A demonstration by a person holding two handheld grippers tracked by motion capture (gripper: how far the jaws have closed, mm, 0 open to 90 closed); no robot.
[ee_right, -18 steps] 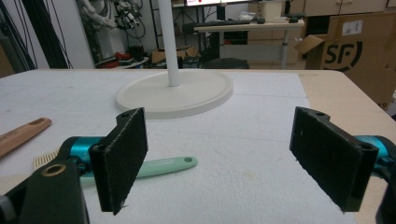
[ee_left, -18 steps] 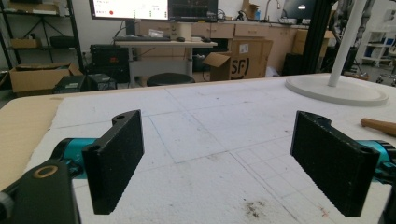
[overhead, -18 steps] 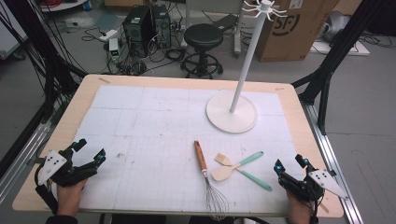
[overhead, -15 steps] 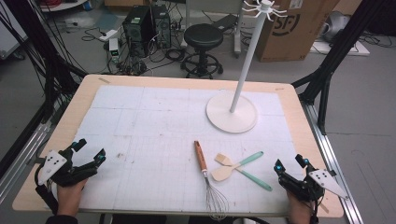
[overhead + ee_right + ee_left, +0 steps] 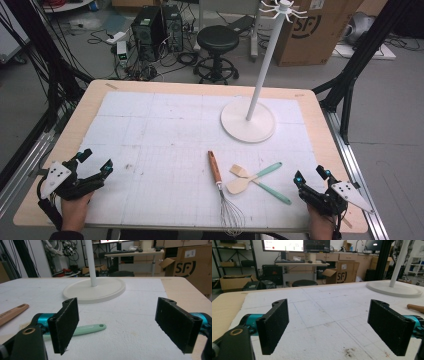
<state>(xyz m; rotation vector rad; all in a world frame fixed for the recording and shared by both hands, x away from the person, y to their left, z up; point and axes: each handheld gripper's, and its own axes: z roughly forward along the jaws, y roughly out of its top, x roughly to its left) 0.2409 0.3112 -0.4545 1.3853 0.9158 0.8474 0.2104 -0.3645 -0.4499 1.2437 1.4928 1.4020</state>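
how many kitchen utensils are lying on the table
3. A whisk with a wooden handle lies near the front edge; right of it two spatulas cross each other, one all wooden, one with a mint green handle. None seems hidden.

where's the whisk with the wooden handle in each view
High view: the whisk lies bottom centre, wires toward the near edge.
Left gripper view: its handle tip shows at the right edge, above the right jaw.
Right gripper view: its handle lies at the left edge.
Shared landmark: the white stand base lies beyond the whisk.
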